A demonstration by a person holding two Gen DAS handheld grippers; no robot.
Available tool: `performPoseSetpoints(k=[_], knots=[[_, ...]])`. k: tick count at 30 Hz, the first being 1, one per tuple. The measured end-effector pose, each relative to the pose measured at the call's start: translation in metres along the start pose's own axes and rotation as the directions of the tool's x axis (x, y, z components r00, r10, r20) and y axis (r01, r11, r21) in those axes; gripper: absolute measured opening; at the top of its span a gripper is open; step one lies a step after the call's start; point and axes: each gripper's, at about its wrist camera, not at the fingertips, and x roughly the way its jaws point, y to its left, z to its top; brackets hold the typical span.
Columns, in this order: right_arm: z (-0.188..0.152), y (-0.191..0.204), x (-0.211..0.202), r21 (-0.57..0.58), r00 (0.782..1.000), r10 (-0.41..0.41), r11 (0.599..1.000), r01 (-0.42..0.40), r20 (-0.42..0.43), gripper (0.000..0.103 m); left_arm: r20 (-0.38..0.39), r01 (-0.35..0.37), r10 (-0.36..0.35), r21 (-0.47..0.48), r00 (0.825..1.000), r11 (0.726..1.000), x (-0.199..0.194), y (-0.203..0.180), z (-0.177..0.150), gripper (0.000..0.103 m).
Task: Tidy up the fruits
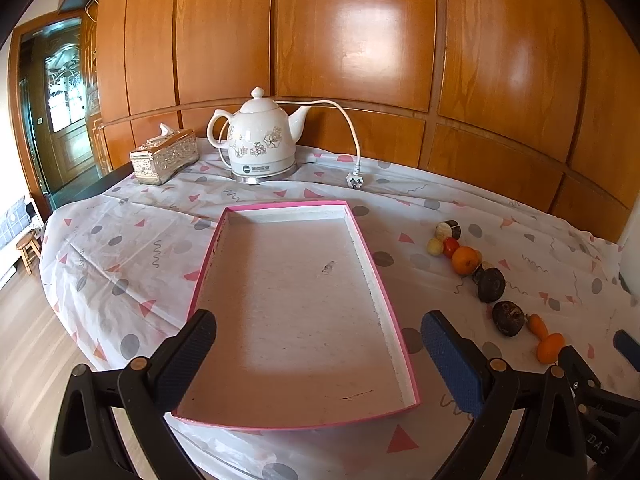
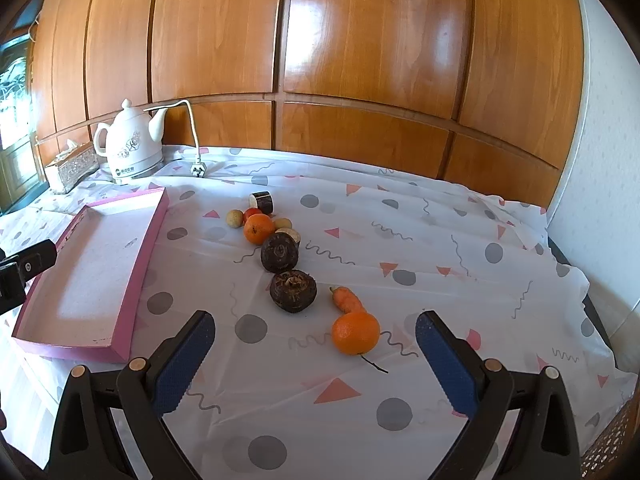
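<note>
A pink-rimmed tray (image 1: 394,320) (image 2: 144,252) lies empty on the patterned cloth. My left gripper (image 1: 318,340) is open, its fingers straddling the tray's near end. A row of produce lies right of the tray: a near orange (image 2: 355,333) (image 1: 550,347), a small carrot (image 2: 347,300) (image 1: 537,324), two dark round fruits (image 2: 293,286) (image 2: 279,253), a far orange (image 2: 258,229) (image 1: 465,261), a red tomato (image 2: 251,213), pale small fruits (image 2: 234,218) and a cut dark piece (image 2: 262,202). My right gripper (image 2: 316,340) is open, just short of the near orange.
A white teapot kettle (image 1: 260,140) (image 2: 132,144) on its base stands at the table's back, its cord and plug (image 1: 354,180) lying on the cloth. A silver tissue box (image 1: 164,158) sits to its left. Wooden panels back the table; floor drops off at left.
</note>
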Motion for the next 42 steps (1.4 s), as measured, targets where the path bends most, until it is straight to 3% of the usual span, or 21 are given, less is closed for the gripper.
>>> performPoseSetpoints(k=[26,32,35,36,37,38,39,42], knots=[[-0.002,-0.009,0.001,0.027,1.000,0.003,1.000,-0.003,0.000,0.102,-0.005,0.023,-0.023,0.046,1.000,0.999,-0.002,-0.013,-0.002,0.103],[-0.002,-0.025,0.009,0.073,0.999,0.004,0.997,-0.002,-0.031,0.102,-0.022,0.082,-0.081,0.058,0.996,0.995,0.000,-0.017,-0.003,0.103],[-0.004,-0.043,0.015,0.125,0.998,-0.024,0.992,0.030,-0.054,0.102,-0.075,0.209,-0.205,0.039,0.976,0.977,0.006,-0.019,-0.003,0.103],[-0.004,-0.052,0.017,0.151,0.997,-0.035,0.988,0.044,-0.064,0.102,-0.107,0.264,-0.261,0.022,0.959,0.964,0.010,-0.020,-0.003,0.103],[-0.005,-0.062,0.019,0.177,0.996,-0.048,0.982,0.061,-0.076,0.102,-0.163,0.334,-0.331,-0.011,0.929,0.943,0.015,-0.021,-0.004,0.103],[-0.005,-0.069,0.020,0.193,0.995,-0.060,0.978,0.075,-0.084,0.102,-0.195,0.369,-0.366,-0.020,0.910,0.929,0.019,-0.025,-0.006,0.103],[-0.006,-0.079,0.022,0.212,0.992,-0.080,0.972,0.098,-0.096,0.102,-0.218,0.385,-0.378,-0.011,0.900,0.923,0.022,-0.029,-0.007,0.103],[-0.010,-0.099,0.025,0.235,0.984,-0.126,0.960,0.153,-0.126,0.102,-0.249,0.395,-0.367,0.070,0.896,0.916,0.023,-0.046,-0.008,0.103]])
